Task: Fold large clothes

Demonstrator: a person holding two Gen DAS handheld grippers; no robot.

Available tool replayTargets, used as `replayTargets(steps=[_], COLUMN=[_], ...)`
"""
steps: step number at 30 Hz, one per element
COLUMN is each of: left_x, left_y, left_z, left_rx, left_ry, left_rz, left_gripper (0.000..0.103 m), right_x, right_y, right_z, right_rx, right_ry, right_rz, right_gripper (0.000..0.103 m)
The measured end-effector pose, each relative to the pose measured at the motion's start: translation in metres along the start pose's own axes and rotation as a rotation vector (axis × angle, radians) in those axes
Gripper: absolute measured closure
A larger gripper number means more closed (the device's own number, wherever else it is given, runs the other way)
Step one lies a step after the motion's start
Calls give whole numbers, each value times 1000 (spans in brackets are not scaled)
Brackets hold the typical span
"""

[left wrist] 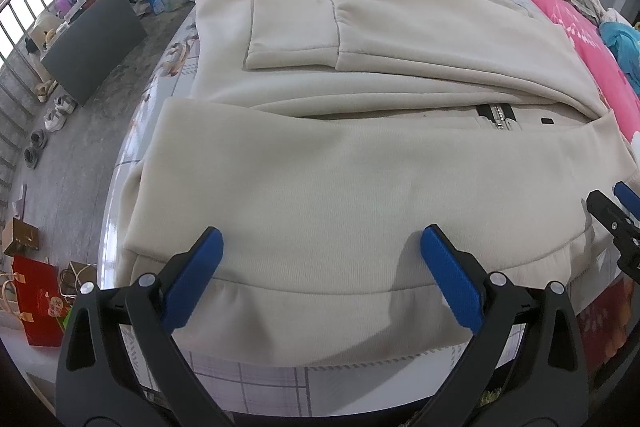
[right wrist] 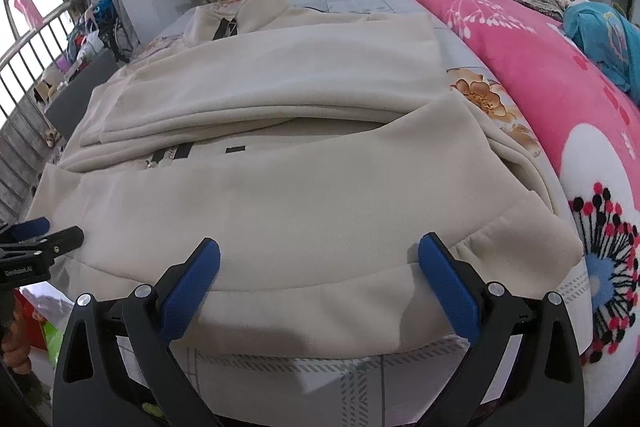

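Note:
A large cream zip-up jacket (left wrist: 340, 179) lies flat on the bed, collar at the far end. Both sleeves are folded across its chest, and its bottom part is folded up over the black zipper (left wrist: 498, 115). My left gripper (left wrist: 322, 243) is open, its blue pads on either side of the near left hem, just above the cloth. My right gripper (right wrist: 319, 251) is open over the near right hem of the jacket (right wrist: 300, 195). Each gripper shows at the edge of the other's view, the right one (left wrist: 616, 215) and the left one (right wrist: 36, 239).
The bed has a checked floral sheet (left wrist: 256, 379). A pink flowered blanket (right wrist: 540, 67) and a teal cloth (right wrist: 604, 35) lie along the right side. The floor on the left holds shoes (left wrist: 56, 115), a dark board (left wrist: 96, 51), a red bag (left wrist: 38, 299).

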State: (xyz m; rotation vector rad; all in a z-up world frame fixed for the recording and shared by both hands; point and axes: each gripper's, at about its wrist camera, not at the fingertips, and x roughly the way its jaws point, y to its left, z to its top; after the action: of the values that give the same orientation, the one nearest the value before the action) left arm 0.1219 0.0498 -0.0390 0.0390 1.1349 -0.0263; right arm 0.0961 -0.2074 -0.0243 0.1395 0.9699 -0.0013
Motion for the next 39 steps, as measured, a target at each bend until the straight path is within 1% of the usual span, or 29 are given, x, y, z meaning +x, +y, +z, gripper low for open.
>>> replayTargets(steps=[7,10,14,16,19,24,28,29,32,39], left_x=[0,-2,-16,-23,-26,-19,-5,-2,10,13], left_y=[1,-1,-4,-3,-1,0,-6,-8,-9,-5], left_z=[3,5,13,19,27,38,43,43,43,43], left_rx=[22,48,108,122,131,152,185,190,195,174], left_ry=[17,33,-15,-43,-62,-75,-69,-65,-36,-48], left_rz=[-14,-19,-23,-28,-29,-4,57,61,53,27], left_gripper=[7,7,7,7,7,7,7,7,7,7], right_x=[3,4,5,6,7,9,11,11,12,14], right_y=[3,6,6,7,7,8,9,9,9,10], right_z=[2,2,2,3,4,8,10,11,13,15], right_rx=[-16,-28,-29,-31,-33,-38,-39,-40,-40,-37], right_ry=[29,38,45,51,63,86,103,109,120,131], right_rz=[-31,-46,-52,-56,-59,-61,-66,-69,-71,-78], right_gripper=[6,6,6,6,6,6,6,6,6,6])
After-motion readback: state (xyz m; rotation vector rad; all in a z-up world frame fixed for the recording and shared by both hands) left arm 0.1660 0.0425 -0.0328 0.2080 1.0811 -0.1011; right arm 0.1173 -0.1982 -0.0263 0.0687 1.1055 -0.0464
